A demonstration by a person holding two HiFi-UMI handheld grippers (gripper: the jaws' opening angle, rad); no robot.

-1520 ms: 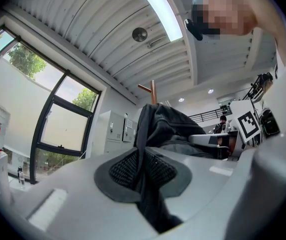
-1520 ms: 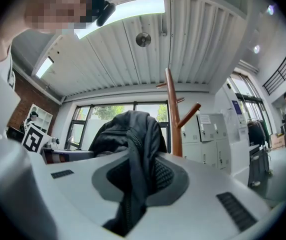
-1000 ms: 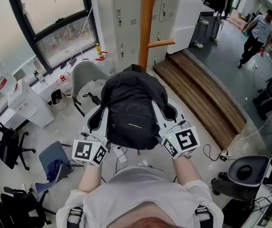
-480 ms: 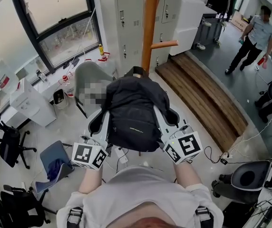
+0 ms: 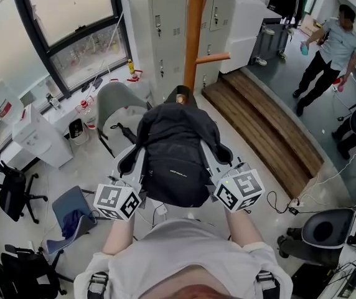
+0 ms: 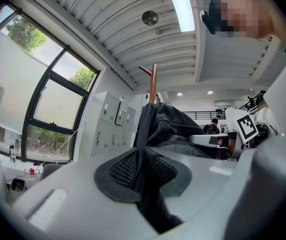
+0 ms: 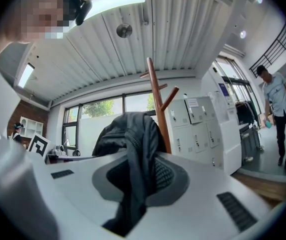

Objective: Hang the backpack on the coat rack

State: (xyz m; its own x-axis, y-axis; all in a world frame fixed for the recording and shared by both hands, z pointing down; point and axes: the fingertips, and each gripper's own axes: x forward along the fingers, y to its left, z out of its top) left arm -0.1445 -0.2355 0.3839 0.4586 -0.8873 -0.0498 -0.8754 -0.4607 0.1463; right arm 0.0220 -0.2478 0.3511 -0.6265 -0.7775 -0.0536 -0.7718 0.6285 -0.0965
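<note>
A black backpack (image 5: 175, 154) hangs in the air between my two grippers, just in front of the orange wooden coat rack pole (image 5: 194, 30) with its side peg (image 5: 213, 58). My left gripper (image 5: 129, 159) is shut on the backpack's left side fabric. In the left gripper view that black cloth (image 6: 150, 134) runs down between the jaws. My right gripper (image 5: 221, 156) is shut on the right side, and dark fabric (image 7: 133, 149) drapes through its jaws. The rack (image 7: 158, 101) stands close behind the bag, its forked pegs near the top.
Grey lockers (image 5: 165, 23) stand behind the rack. A grey chair (image 5: 116, 104) is at the left and a wooden step platform (image 5: 265, 123) at the right. A person (image 5: 324, 52) walks at the back right. Office chairs, boxes and cables lie around on the floor.
Both grippers and the backpack stay almost where they were, rolling only slightly. The person at the back right has walked a few steps.
</note>
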